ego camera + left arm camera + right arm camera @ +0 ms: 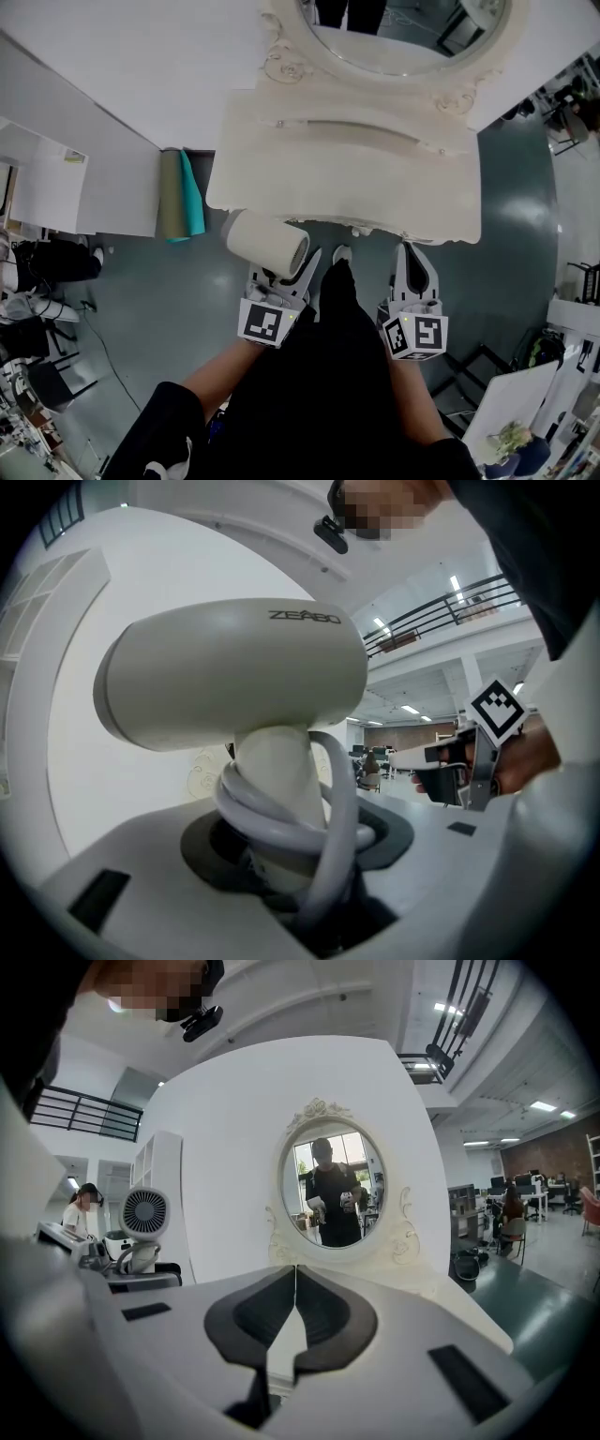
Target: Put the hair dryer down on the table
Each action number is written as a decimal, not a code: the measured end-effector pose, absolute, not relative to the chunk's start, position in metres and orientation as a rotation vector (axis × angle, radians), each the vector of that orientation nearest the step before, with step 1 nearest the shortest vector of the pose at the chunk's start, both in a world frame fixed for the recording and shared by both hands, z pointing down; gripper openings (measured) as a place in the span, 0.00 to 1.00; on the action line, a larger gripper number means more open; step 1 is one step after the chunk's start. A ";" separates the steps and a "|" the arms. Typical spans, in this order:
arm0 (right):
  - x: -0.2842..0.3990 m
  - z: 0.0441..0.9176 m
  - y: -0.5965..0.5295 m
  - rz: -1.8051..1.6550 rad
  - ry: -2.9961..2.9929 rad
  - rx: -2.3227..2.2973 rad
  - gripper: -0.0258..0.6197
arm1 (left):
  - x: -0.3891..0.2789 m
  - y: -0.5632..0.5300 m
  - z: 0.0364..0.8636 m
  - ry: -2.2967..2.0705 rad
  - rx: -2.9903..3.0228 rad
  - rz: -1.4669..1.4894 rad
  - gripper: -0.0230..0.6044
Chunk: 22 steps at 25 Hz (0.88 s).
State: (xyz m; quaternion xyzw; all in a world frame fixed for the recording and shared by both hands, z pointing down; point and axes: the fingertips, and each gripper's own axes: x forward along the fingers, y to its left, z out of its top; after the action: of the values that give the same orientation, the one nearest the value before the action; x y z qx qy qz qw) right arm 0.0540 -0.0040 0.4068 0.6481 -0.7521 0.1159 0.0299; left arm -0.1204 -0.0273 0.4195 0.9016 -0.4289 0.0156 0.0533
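- Hair dryer (pixel 267 244) is sitting in the left tongs (pixel 286 272), off the surface (pixel 347 178), just in front of its front edge near the left corner and over the grey floor (pixel 169 300).
- In the left gripper view the left tongs (pixel 291 855) are gripping the hair dryer (pixel 234 672) by its handle, the jaws standing partly apart with the handle filling the gap between the pads.
- A pale cord (pixel 281 822) is looping round the handle just above the pads, one loop dropping down between the jaws.
- The cream barrel is lying crosswise above the handle, its round end facing down and right in the head view.
- The right tongs (pixel 412 258) are hovering beside the left ones, in front of the same front edge, their jaws pressing together at the tips with nothing between them.
- In the right gripper view the right tongs (pixel 295 1274) are pointing at the oval mirror (pixel 333 1180) at the back of the surface, and the hair dryer (pixel 141 1222) is showing at the far left with its grille towards the camera.
- A green roll and a teal roll (pixel 181 195) are standing just beside the left end of the surface.
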 end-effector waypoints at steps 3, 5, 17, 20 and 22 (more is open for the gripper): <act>0.067 0.410 -0.030 0.387 -2.358 1.980 0.07 | -0.105 -0.044 0.423 -1.327 2.734 0.068 0.41; 0.075 0.411 -0.047 0.398 -2.379 1.966 0.07 | -0.095 -0.056 0.424 -1.337 2.720 0.083 0.41; 0.100 0.422 -0.136 0.376 -2.532 1.800 0.07 | -0.043 -0.130 0.465 -1.350 2.688 0.282 0.41; 0.107 0.432 -0.155 0.361 -2.526 1.767 0.07 | -0.032 -0.145 0.478 -1.361 2.650 0.310 0.41; 0.108 0.439 -0.167 0.363 -2.535 1.731 0.07 | -0.027 -0.153 0.488 -1.375 2.625 0.332 0.41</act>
State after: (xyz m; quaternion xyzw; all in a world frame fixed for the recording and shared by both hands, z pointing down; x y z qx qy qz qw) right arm 0.1080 -0.1665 0.4392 0.5597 -0.8199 0.1174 0.0254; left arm -0.0267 -0.1533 0.4881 0.8775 -0.4597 0.1109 0.0796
